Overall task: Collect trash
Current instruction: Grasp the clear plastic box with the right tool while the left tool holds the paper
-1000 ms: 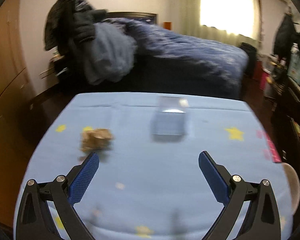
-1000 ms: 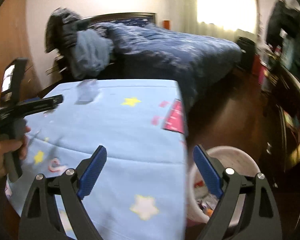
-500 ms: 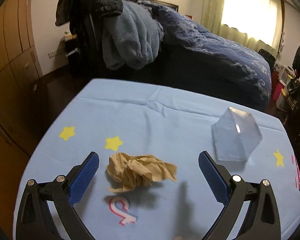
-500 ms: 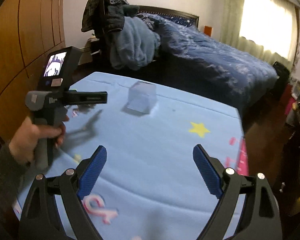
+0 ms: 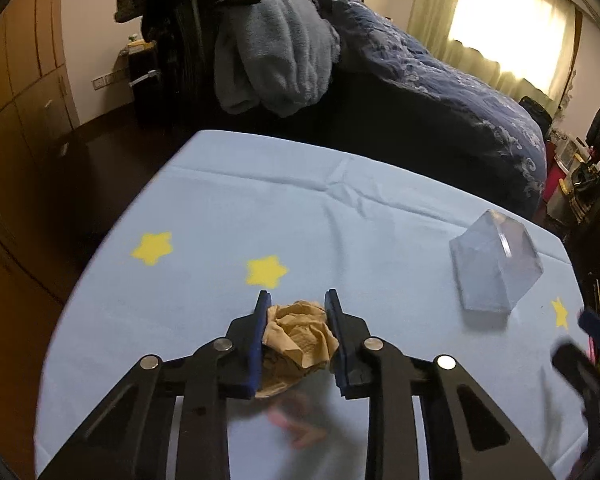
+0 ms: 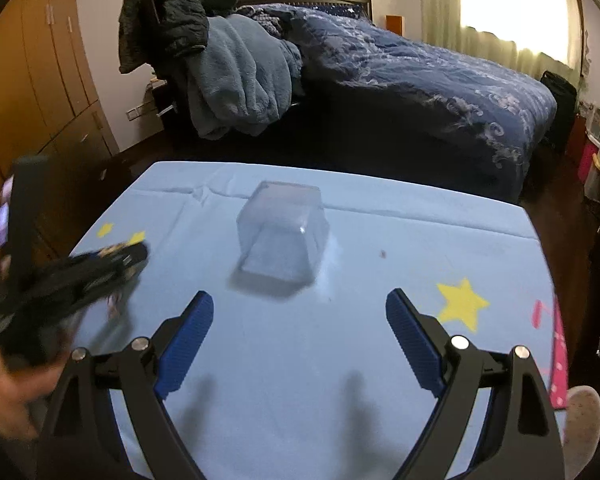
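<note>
My left gripper (image 5: 295, 300) is shut on a crumpled brown paper ball (image 5: 298, 338), which sits pinched between its blue pads just above the light blue tablecloth (image 5: 340, 232). A clear plastic box (image 5: 494, 262) stands upside down to its right. In the right wrist view the same clear box (image 6: 284, 232) stands ahead of my right gripper (image 6: 300, 304), which is open and empty over the cloth. The left gripper (image 6: 140, 254) shows blurred at the left there, held in a hand.
A bed with a dark blue cover (image 6: 420, 68) runs behind the table. A chair piled with grey-blue clothes (image 6: 236, 76) stands at the back left. Wooden cupboards (image 6: 32, 80) line the left wall. A pale bin rim (image 6: 584, 420) shows at the lower right.
My left gripper has closed on the brown paper ball, which lay between its open jaws half a second ago. My right gripper has swung nearer the clear box and stays open.
</note>
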A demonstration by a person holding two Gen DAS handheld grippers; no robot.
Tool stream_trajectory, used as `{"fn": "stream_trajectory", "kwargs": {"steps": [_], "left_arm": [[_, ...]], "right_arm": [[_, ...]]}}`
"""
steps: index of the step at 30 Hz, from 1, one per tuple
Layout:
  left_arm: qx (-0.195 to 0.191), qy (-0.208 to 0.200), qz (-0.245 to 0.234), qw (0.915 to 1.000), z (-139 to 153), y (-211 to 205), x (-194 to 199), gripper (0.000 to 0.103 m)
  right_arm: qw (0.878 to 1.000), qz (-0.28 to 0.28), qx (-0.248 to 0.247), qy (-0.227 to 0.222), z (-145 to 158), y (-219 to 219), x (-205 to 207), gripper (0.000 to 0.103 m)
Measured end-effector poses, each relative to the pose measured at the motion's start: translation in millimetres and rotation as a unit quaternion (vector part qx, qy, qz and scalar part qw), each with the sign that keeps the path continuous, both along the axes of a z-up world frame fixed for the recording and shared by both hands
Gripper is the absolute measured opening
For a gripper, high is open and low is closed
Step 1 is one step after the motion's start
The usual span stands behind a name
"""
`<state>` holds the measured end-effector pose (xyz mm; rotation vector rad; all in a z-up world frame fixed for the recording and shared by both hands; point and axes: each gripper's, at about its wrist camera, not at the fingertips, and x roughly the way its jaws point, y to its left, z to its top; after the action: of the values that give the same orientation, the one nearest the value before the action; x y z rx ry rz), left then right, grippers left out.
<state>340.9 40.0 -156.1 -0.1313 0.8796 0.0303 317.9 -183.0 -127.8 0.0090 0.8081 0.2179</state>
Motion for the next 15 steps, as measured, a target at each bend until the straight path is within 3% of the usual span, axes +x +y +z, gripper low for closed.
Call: {"fn": "stream_trajectory", "kwargs": {"steps": [10,12,15], "left_arm": [[-0.024,-0.012,0.023,0.9994,0,32,-22,0.027],[-0.033,-0.014,0.025,0.9991,1,35,-24,0.027],[-0.038,-0.021,0.026,0.9987,5,38,-27,0.027]], "right_arm": [[0.998,-0.037,-0.009,0.044,-30,33,65,0.086],[0.997,-0.042,-0.014,0.059,-36,36,72,0.062],[0.998,-0.04,-0.024,0.052,-35,39,72,0.05]]}}
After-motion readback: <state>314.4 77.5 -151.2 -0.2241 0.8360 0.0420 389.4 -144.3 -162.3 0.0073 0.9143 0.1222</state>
